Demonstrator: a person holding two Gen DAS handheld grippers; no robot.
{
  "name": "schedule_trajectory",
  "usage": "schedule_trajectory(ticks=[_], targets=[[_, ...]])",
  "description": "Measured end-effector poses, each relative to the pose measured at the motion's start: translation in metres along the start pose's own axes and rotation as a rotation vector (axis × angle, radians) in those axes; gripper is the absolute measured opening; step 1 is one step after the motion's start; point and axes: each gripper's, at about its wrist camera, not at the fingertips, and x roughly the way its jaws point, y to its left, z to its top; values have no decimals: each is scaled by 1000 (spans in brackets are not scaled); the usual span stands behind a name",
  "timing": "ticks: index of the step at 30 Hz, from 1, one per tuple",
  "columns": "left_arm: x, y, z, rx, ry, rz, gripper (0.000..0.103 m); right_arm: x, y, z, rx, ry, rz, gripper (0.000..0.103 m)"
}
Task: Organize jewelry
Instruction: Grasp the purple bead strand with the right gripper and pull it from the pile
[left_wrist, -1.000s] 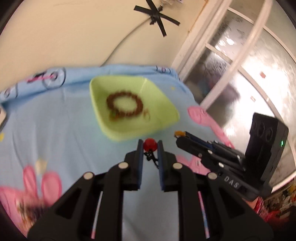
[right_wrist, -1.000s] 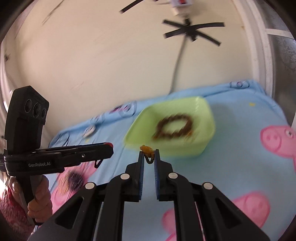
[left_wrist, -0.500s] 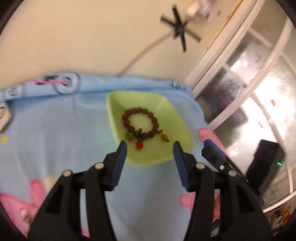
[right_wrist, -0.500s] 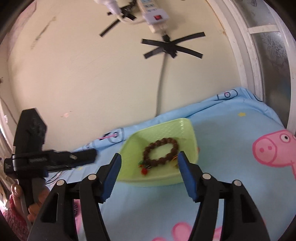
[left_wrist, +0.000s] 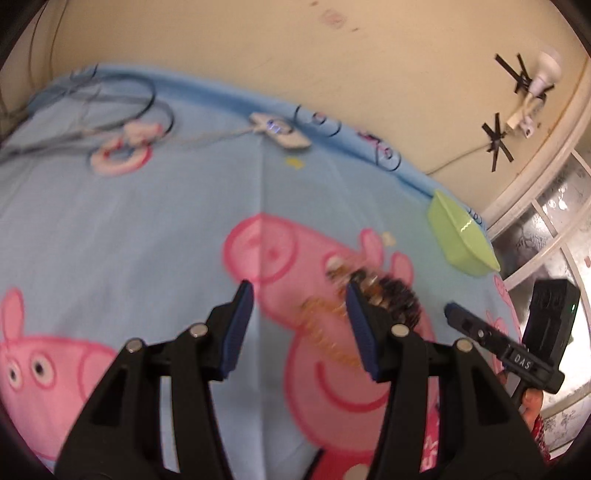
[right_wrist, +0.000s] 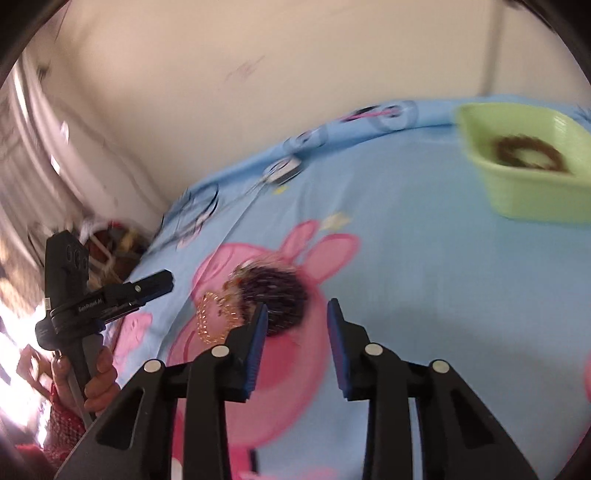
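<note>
Left wrist view first: the left gripper (left_wrist: 297, 291) stands released with nothing between its pads, over the blue cartoon-print cloth (left_wrist: 129, 229). The remaining jewelry pile (left_wrist: 373, 295) — a gold chain and a dark beaded piece, blurred — lies at about one o'clock from its tips, partly hidden behind the right-hand finger. At two o'clock, well apart by the far edge, sits the green tray (left_wrist: 458, 240).

Moving across to the right wrist view, the right gripper (right_wrist: 295, 308) also shows a clear gap and grips nothing; its jaws have just been closing, with only cloth seen between them. From here the pile (right_wrist: 258, 295) sits at eleven o'clock, just beside the left-hand finger, while the tray (right_wrist: 524, 192) with a brown bead bracelet (right_wrist: 528, 151) inside is at two o'clock.

The pile lies between the two tools (the gold chain stretches toward the left one), and the right gripper looks nearer, so a short shift toward eleven o'clock should centre it.
</note>
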Motion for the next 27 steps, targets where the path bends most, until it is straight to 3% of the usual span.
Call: schedule_trajectory(ticks=[7, 8, 9, 15, 23, 26, 27], targets=[[13, -4, -12, 30, 2, -19, 50, 51, 11, 26, -1, 78, 18, 8], [13, -5, -13, 35, 4, -19, 50, 52, 11, 25, -14, 81, 3, 0], [13, -2, -14, 39, 3, -22, 50, 49, 11, 22, -23, 80, -2, 0], [5, -19, -23, 128, -12, -63, 50, -11, 15, -44, -49, 134, 49, 0], [9, -65, -46, 271, 82, -190, 50, -68, 0, -84, -9, 21, 62, 0], [11, -79, -54, 301, 107, -202, 50, -79, -6, -84, 4, -3, 60, 11], [13, -82, -55, 306, 116, -208, 50, -82, -7, -83, 1, -12, 43, 21]])
